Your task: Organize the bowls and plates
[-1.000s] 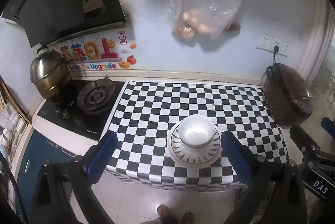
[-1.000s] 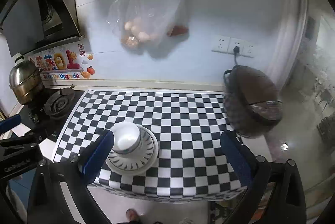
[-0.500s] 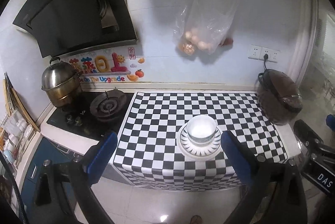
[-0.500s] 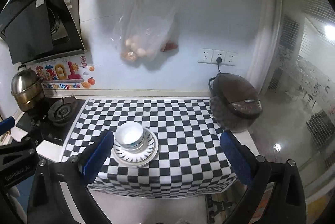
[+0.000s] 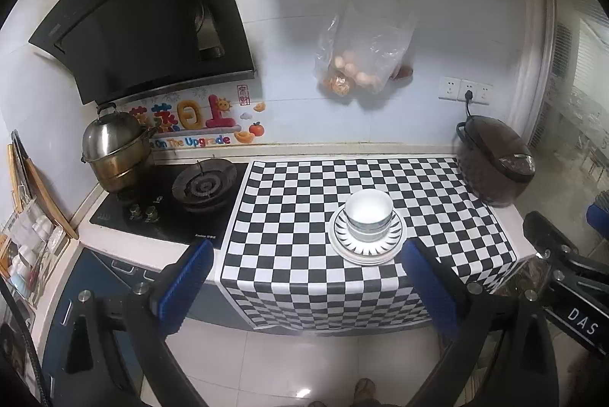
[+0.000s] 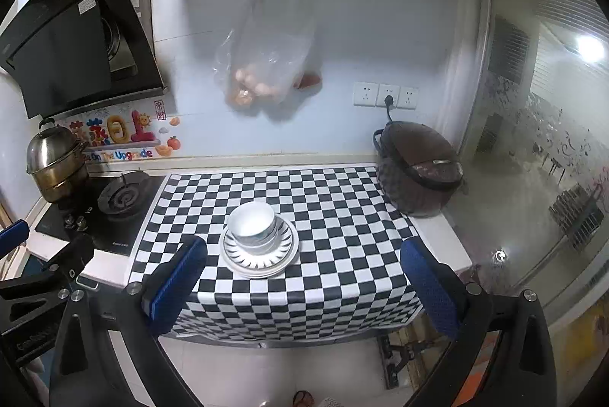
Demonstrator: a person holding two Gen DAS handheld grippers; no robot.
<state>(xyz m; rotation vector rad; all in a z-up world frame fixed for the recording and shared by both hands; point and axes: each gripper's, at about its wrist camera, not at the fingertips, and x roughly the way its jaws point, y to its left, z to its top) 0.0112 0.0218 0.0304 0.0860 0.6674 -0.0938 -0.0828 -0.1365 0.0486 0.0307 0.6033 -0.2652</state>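
Both cameras have pulled back and up since a second ago: the dishes that filled the lower middle of each view now sit smaller and farther off, and more of the wall, the cabinet underside and the floor has come into sight.

The left hand-held gripper point(image 5: 304, 277) hangs in front of the counter edge with its blue pads spread wide and nothing between them. The right hand-held gripper point(image 6: 304, 277) is the same, spread and empty, well short of the dishes. Neither touches anything.

Out past the fingertips, the bowls point(image 5: 368, 214) sit nested, one inside another by the look of the rims, on the striped plates point(image 5: 366, 247), which also appear to be more than one. The whole pile rests on the checkered cloth point(image 5: 304, 201) that covers the counter point(image 5: 521, 228), toward its front edge, between the gas burner point(image 5: 203, 184) on one side and the rice cooker point(image 5: 495, 165) on the other.

These look like glazed ceramic: stiff, fairly heavy for their size, slick, and likely to chip or break if knocked or dropped. A bowl would best be pinched across its rim wall, one pad inside and one outside. A plate lies flat, so its raised outer lip is the only purchase. With the dishes tidily piled, the task looks essentially done.
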